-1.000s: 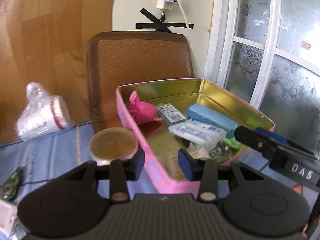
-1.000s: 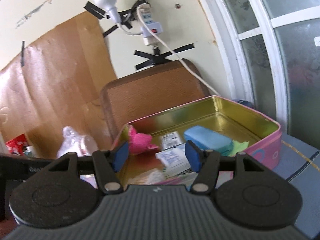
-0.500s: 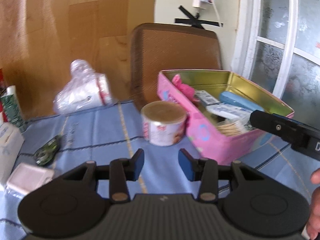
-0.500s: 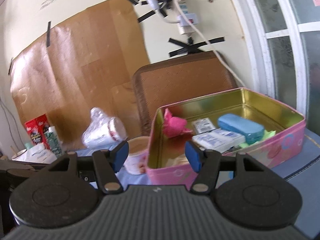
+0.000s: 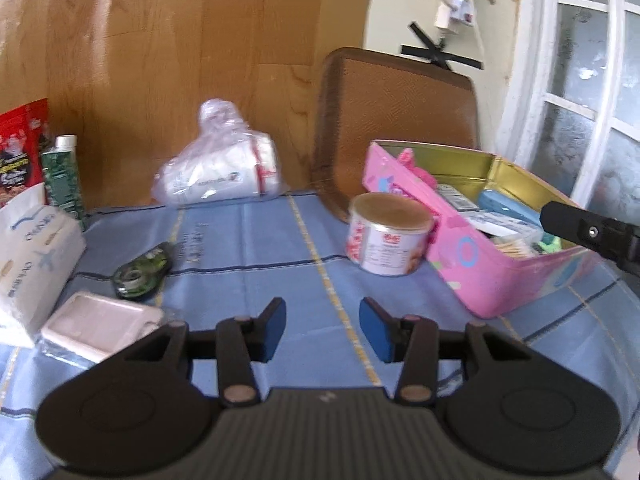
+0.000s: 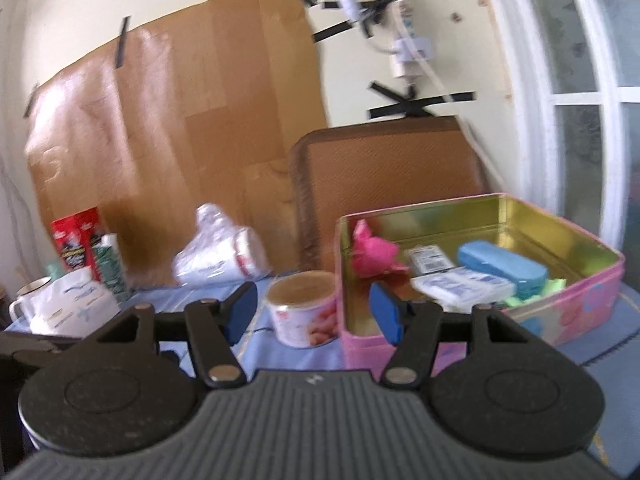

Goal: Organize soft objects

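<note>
The pink tin (image 5: 492,280) is the landmark here: it sits open at the window end of the blue tablecloth (image 5: 248,248) and already holds a pink soft toy (image 6: 374,254), a blue case (image 6: 502,266) and a white tissue pack (image 6: 462,284). Away from the tin's short end, past the round can (image 5: 388,236) that stands just beside its wall, the soft things not yet sorted lie well apart from it: a white tissue bag (image 5: 32,256) at the far side edge of the cloth, with a small wrapped pad (image 5: 96,324) beside it, and a plastic-bagged bundle (image 5: 220,172) back by the wall. The left gripper (image 5: 322,328) hangs over bare cloth between can and pad, jaws apart and empty; the pad, its long axis slanting across the gripper's line, lies to its side and is probably its nearest pick. The right gripper (image 6: 312,316), released and empty too, faces the tin's near corner, farther from that pile.
</note>
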Demonstrator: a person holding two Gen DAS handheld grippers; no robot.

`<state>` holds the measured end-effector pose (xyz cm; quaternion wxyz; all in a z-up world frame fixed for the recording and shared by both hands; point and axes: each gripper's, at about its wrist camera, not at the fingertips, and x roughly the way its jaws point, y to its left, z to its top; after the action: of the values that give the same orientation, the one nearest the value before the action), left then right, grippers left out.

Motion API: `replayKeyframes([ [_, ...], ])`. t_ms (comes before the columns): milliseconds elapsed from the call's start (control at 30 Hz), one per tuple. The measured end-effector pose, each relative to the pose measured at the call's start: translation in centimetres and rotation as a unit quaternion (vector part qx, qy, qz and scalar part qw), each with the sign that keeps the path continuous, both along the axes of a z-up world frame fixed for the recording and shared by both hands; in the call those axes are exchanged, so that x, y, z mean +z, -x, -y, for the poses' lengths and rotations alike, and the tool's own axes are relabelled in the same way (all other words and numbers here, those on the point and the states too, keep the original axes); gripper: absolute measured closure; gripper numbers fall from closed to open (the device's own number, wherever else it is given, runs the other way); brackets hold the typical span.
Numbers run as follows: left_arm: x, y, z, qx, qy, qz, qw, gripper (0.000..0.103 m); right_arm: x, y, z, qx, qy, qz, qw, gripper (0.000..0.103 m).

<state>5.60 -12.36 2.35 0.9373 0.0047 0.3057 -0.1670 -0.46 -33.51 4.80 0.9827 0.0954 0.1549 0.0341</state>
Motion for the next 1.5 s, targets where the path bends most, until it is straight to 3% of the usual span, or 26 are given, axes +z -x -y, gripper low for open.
replayKeyframes([
  [233,-0.4,1.6,4.6,-0.08,-0.003,0.014,0.9967,0.061,-0.9,2.6,2.8,-0.074,-0.013,-0.016,0.997,0.038],
  [400,-1.4,1.5,6.7,-0.102,0.0,0.013,0.9947,0.061,-1.6,4.2,3.8,-0.099,-0.007,-0.027,0.995,0.038],
  [633,-3.6,0.5,6.9,-0.102,-0.001,0.017,0.9946,0.061,-2.1,4.1,4.3,-0.117,-0.007,-0.043,0.992,0.038],
  [767,-4.7,-0.4,6.9,-0.084,-0.026,0.015,0.996,0.061,-2.1,3.7,4.1,-0.118,-0.003,-0.045,0.992,0.038],
  [1500,-4.8,0.0,6.8,-0.088,-0.025,0.023,0.9955,0.056,-3.2,2.7,3.5,-0.107,-0.011,-0.073,0.991,0.036],
])
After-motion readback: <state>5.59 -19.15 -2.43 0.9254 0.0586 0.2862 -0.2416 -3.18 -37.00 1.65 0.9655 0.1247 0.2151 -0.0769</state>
